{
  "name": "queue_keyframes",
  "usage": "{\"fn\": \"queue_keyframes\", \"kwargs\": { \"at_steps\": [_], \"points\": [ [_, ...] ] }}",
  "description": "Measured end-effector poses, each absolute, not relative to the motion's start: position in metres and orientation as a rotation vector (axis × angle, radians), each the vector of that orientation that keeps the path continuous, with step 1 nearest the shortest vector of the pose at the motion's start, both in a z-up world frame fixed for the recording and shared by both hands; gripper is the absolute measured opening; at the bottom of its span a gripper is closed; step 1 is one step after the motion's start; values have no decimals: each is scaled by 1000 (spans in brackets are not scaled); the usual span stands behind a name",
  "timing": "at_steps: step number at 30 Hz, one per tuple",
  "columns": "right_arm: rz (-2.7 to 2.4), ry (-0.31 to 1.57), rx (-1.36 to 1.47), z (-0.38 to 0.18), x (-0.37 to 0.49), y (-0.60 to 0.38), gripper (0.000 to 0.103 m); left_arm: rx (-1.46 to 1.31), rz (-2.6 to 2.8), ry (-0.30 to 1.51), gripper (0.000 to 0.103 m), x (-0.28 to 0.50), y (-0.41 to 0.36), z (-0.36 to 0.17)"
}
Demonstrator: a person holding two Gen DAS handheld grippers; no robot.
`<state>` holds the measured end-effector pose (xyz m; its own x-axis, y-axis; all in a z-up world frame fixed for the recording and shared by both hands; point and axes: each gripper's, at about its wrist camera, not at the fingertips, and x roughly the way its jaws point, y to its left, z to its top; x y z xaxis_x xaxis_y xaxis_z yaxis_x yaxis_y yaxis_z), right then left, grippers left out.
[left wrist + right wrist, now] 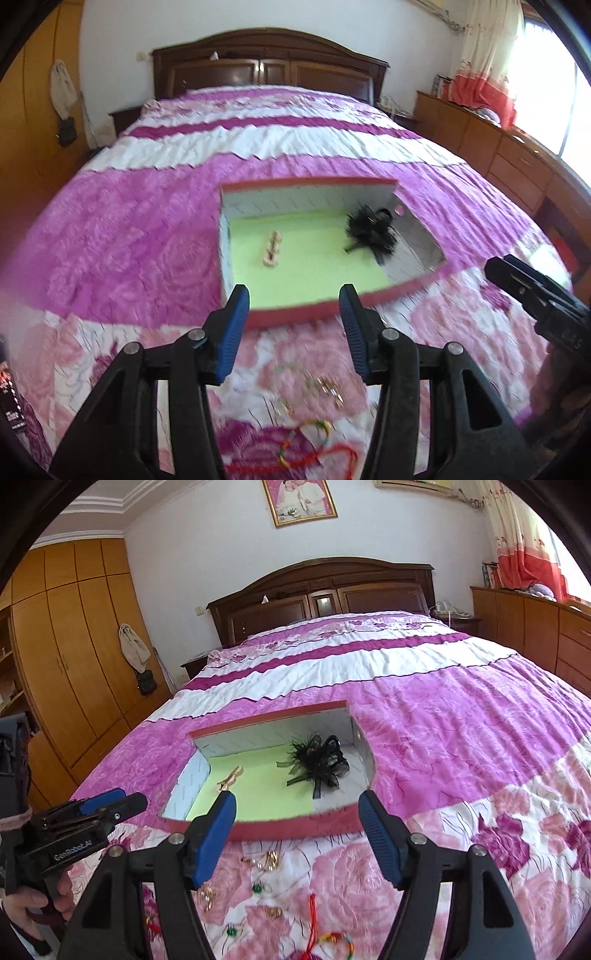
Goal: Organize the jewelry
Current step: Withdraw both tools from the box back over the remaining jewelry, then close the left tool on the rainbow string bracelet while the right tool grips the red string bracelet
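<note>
A big bed with a pink and purple bedspread (443,709) is filling the room. A red box (295,314) is sitting open on it, with green paper (314,273) lying inside. A black feathery hair piece (319,762) is resting in the box on the right side. A small pinkish-gold clip (271,250) is lying on the green paper to the left.

The left gripper (293,332) is hanging over the near edge of the box with its blue fingers (232,332) spread wide, holding nothing. The right gripper (297,840) is doing the same, wide and empty.

Gold pieces (271,860), green beads (257,888) and a red string bracelet (314,915) are lying loose on the bedspread, just in front of the box.
</note>
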<state>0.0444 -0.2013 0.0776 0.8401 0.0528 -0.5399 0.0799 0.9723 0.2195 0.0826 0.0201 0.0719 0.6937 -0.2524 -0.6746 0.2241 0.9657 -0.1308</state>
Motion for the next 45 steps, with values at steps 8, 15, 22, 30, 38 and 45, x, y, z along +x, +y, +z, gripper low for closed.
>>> {"fn": "queue_keyframes", "kwargs": {
  "at_steps": [8, 15, 22, 30, 38, 45],
  "points": [
    [-3, 678, 232, 61, 24, -201, 73, -9, -296, 817, 45, 58, 22, 62],
    [19, 815, 274, 29, 14, -204, 73, 13, -290, 909, 46, 50, 22, 36],
    [13, 935, 267, 5, 14, -203, 73, 19, -309, 1000, 46, 42, 22, 11],
    [5, 1054, 247, -20, 17, -200, 73, 45, -321, 1067, 46, 34, 20, -10],
    [2, 1081, 181, -28, 19, -193, 74, 100, -331, 1081, 46, 31, 12, -24],
    [0, 1117, 169, -39, 23, -192, 74, 96, -323, 1107, 48, 36, 13, -36]
  ]
}}
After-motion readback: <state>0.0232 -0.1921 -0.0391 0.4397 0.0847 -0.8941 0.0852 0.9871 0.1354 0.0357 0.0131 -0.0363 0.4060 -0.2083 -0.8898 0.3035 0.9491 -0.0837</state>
